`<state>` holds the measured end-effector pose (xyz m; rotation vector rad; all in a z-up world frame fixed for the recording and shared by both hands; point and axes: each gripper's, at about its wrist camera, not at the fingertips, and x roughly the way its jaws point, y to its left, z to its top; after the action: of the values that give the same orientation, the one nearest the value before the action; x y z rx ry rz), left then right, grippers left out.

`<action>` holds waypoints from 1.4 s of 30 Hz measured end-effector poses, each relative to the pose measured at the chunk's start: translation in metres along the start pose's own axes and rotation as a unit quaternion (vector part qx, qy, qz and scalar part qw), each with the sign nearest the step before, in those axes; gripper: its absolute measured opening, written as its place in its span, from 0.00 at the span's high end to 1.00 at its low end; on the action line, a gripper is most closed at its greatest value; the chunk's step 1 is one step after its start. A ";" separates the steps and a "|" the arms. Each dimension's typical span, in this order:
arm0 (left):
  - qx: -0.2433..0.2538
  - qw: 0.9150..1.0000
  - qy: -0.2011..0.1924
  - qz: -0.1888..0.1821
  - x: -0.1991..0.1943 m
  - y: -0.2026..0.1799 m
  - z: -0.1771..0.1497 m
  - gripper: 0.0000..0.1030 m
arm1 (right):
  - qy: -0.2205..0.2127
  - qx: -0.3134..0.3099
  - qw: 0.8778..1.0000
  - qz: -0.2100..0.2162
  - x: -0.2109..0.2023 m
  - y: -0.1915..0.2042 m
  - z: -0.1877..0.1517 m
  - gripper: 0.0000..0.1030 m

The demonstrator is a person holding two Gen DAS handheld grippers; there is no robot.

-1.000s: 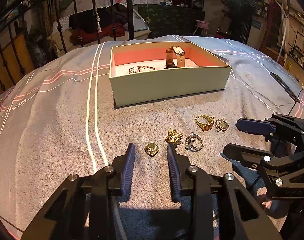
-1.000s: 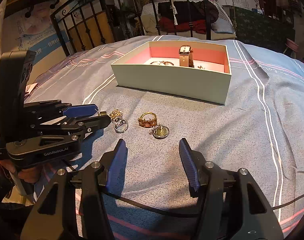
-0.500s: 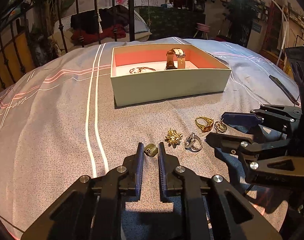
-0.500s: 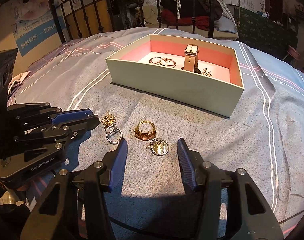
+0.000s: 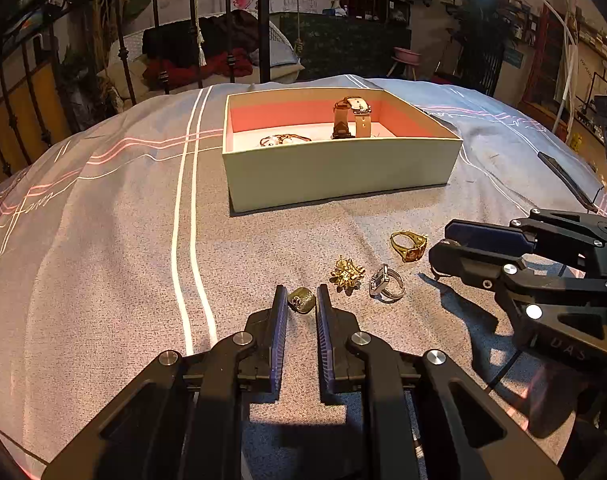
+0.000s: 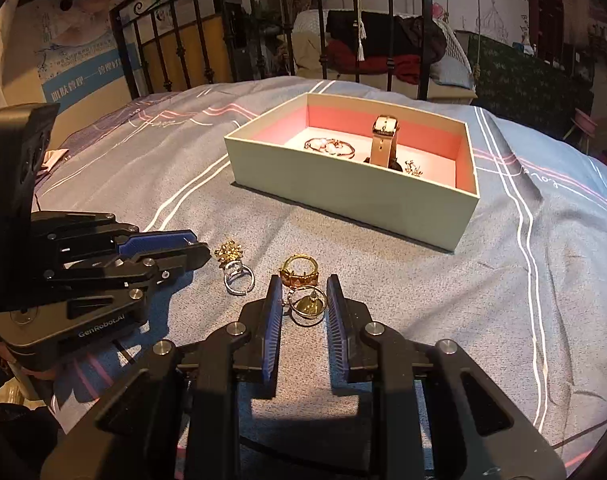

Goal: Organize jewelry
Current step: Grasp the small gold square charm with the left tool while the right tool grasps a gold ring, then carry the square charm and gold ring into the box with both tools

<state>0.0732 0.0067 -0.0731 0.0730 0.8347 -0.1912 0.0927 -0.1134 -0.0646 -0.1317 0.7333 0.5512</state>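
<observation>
On the grey bedspread, my left gripper is shut on a small gold piece, held between its tips. A gold flower brooch, a silver ring and a gold ring with an amber stone lie to its right. My right gripper straddles a round gold hoop pendant. Its jaws are closing, with a sliver of gap on the left side. The pale green box with a pink lining stands beyond and holds a watch and a bracelet.
A black iron bed frame rises behind the box. A dark flat phone-like object lies on the cover at the far right. The two grippers are close together, and the left gripper reaches in beside the brooch.
My left jaws have closed from wide apart onto the small gold piece. My right gripper has edged forward over the hoop pendant, and its jaws have narrowed around it.
</observation>
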 end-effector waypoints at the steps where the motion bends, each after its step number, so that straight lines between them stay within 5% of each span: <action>1: 0.000 1.000 0.000 0.000 0.000 0.000 0.000 0.86 | -0.006 0.002 1.000 0.000 -0.002 -0.001 0.000 0.77; 15: -0.034 0.999 -0.009 -0.019 -0.007 0.009 0.008 0.86 | -0.022 0.022 0.999 0.007 -0.011 -0.007 0.004 0.77; 27: -0.037 0.997 -0.056 -0.024 -0.014 -0.001 0.072 0.86 | -0.034 0.045 0.998 0.007 -0.005 -0.026 0.041 0.77; 42: -0.040 0.999 -0.027 0.002 0.039 -0.001 0.130 0.86 | -0.019 0.066 0.997 -0.034 0.045 -0.065 0.091 0.77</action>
<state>0.1930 -0.0176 -0.0149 -0.0052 0.7884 -0.1552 0.2084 -0.1224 -0.0318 -0.0236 0.7237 0.4375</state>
